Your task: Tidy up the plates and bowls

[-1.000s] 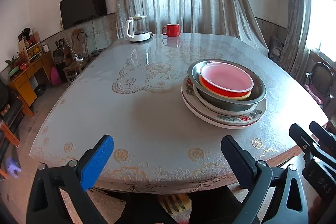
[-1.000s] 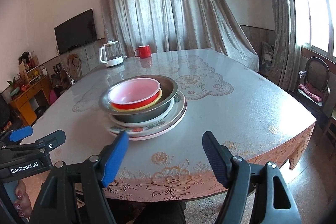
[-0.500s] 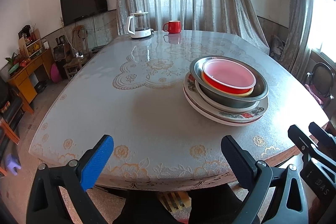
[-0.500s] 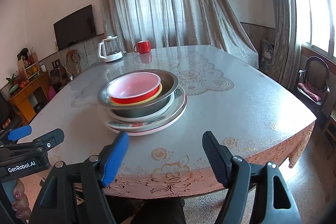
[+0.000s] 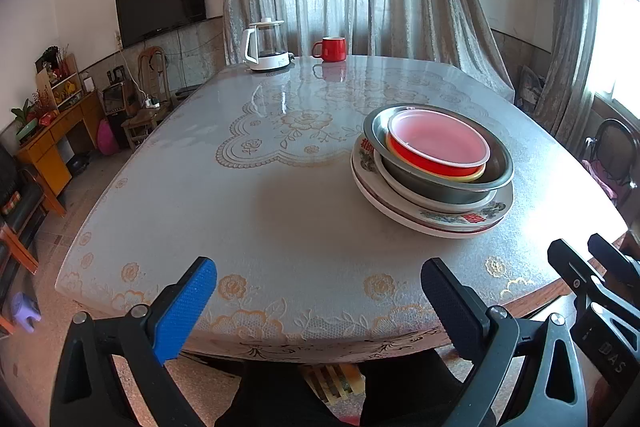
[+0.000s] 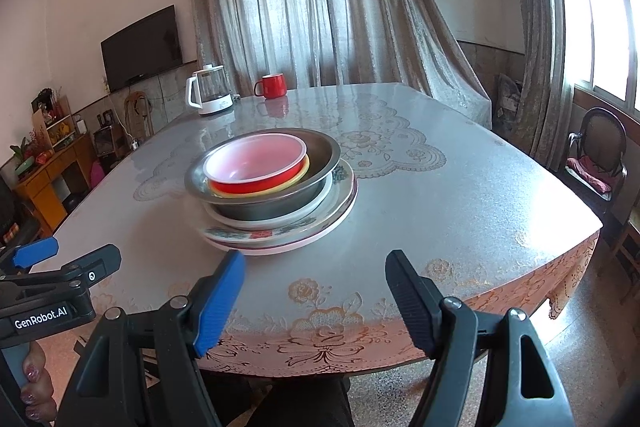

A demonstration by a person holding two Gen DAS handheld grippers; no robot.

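Gaping left claw (image 5: 318,291), right claw (image 6: 314,283), both empty

The lace-patterned tabletop (image 5: 280,211) carries a stack of plates (image 5: 432,215) near its front edge, with a kettle (image 5: 266,45) and red mug (image 5: 330,49) at the far edge.
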